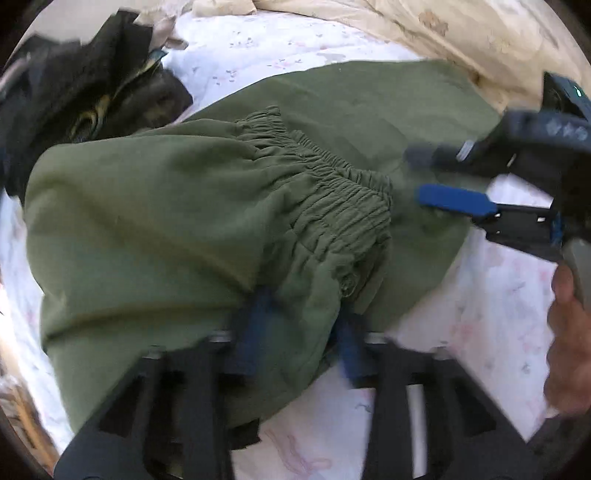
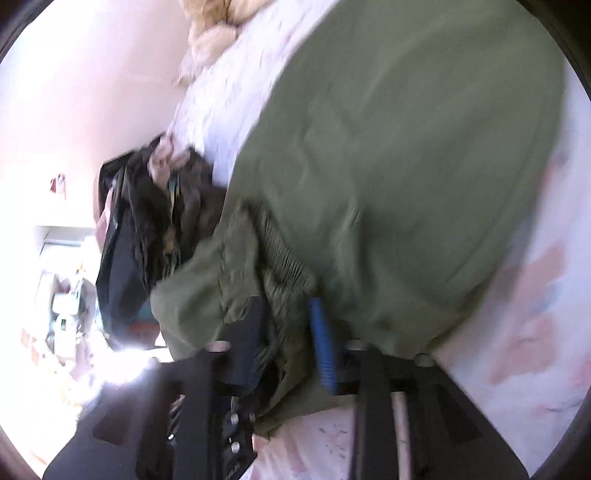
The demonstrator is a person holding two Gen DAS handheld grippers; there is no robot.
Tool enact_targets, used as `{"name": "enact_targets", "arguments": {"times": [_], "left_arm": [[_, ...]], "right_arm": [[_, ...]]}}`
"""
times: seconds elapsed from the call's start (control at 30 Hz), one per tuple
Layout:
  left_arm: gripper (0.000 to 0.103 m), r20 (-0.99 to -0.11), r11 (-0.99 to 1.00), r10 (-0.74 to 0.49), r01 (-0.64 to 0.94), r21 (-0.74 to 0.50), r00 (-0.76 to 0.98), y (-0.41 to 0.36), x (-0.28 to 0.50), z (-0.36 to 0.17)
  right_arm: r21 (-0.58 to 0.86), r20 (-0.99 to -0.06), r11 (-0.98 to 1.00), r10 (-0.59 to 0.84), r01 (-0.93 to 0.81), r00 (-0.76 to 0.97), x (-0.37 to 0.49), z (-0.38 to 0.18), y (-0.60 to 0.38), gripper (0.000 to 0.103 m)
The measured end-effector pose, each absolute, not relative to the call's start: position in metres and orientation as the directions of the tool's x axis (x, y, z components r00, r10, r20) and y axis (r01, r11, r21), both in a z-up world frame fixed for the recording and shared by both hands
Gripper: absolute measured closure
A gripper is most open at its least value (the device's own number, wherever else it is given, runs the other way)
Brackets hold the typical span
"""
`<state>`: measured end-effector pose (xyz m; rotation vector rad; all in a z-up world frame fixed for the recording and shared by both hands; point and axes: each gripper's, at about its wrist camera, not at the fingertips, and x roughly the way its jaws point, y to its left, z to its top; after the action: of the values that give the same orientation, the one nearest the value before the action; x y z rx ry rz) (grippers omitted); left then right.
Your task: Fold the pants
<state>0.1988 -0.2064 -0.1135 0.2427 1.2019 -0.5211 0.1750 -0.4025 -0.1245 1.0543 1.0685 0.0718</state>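
Green pants lie folded on the bed, and their gathered elastic waistband runs across the middle of the left wrist view. My left gripper sits at the near edge of the cloth. Its blue fingers stand apart, with a bulge of green fabric between them that is not pinched. My right gripper reaches in from the right, open just beyond the waistband's end. In the right wrist view, the right gripper is open around the bunched waistband, and the flat pants spread out beyond it.
A heap of dark clothes lies to the left of the pants and is also visible in the right wrist view. A beige duvet is bunched at the far side. The white floral sheet surrounds the pants. A person's hand is at the right edge.
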Motion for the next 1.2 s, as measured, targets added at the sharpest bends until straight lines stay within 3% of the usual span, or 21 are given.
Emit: {"name": "enact_targets", "arguments": {"times": [0.03,0.07,0.1,0.23,0.3,0.4,0.53,0.6,0.63,0.7,0.73,0.77,1.07,1.2], "left_arm": [[0.042,-0.928,0.854,-0.282,0.504,-0.128,0.244,-0.202,0.199,-0.107],[0.037,-0.922,0.848,-0.313,0.504,-0.164,0.226,-0.197,0.197,-0.097],[0.032,-0.917,0.839,-0.336,0.510,-0.189,0.213,-0.192,0.195,-0.088],[0.029,-0.873,0.832,-0.408,0.502,-0.235,0.267,-0.142,0.180,-0.029],[0.019,-0.867,0.861,-0.376,0.468,-0.198,0.326,-0.111,0.177,-0.012],[0.018,-0.859,0.922,-0.241,0.384,-0.057,0.451,-0.071,0.186,-0.012],[0.018,-0.896,0.952,-0.197,0.296,-0.078,0.399,-0.054,0.210,-0.051],[0.018,-0.921,0.962,-0.106,0.275,0.001,0.374,-0.053,0.216,-0.081],[0.018,-0.932,0.964,-0.079,0.267,0.019,0.354,-0.051,0.213,-0.096],[0.018,-0.969,0.964,-0.069,0.266,-0.003,0.238,-0.052,0.213,-0.125],[0.018,-0.975,0.966,-0.074,0.257,-0.019,0.210,-0.049,0.211,-0.131],[0.018,-0.976,0.969,-0.081,0.244,-0.029,0.203,-0.047,0.211,-0.134],[0.017,-0.952,0.967,-0.148,0.239,-0.083,0.267,-0.054,0.200,-0.109],[0.017,-0.961,0.958,-0.096,0.285,-0.018,0.261,-0.069,0.200,-0.113]], "right_arm": [[0.738,-0.668,0.541,0.500,0.403,0.552,0.176,-0.114,-0.408,0.032],[0.744,-0.658,0.545,0.493,0.387,0.569,0.179,-0.107,-0.411,0.028],[0.736,-0.663,0.565,0.488,0.373,0.568,0.185,-0.097,-0.411,0.028],[0.653,-0.734,0.714,0.516,0.250,0.442,0.222,-0.090,-0.376,0.028],[0.594,-0.775,0.778,0.486,0.204,0.405,0.238,-0.094,-0.362,0.028],[0.560,-0.809,0.805,0.478,0.198,0.343,0.265,-0.117,-0.344,0.028],[0.471,-0.870,0.870,0.431,0.147,0.238,0.287,-0.144,-0.316,0.028],[0.424,-0.893,0.898,0.392,0.118,0.220,0.287,-0.149,-0.308,0.033],[0.416,-0.894,0.904,0.387,0.098,0.224,0.286,-0.148,-0.303,0.053],[0.383,-0.900,0.922,0.361,0.048,0.245,0.279,-0.137,-0.293,0.060],[0.379,-0.896,0.925,0.360,0.025,0.259,0.276,-0.130,-0.291,0.078],[0.380,-0.889,0.925,0.366,0.000,0.274,0.271,-0.123,-0.289,0.090],[0.351,-0.751,0.915,0.403,-0.200,0.523,0.288,-0.023,-0.274,0.093],[0.294,-0.837,0.946,0.324,-0.137,0.442,0.305,-0.057,-0.282,0.090]]}}
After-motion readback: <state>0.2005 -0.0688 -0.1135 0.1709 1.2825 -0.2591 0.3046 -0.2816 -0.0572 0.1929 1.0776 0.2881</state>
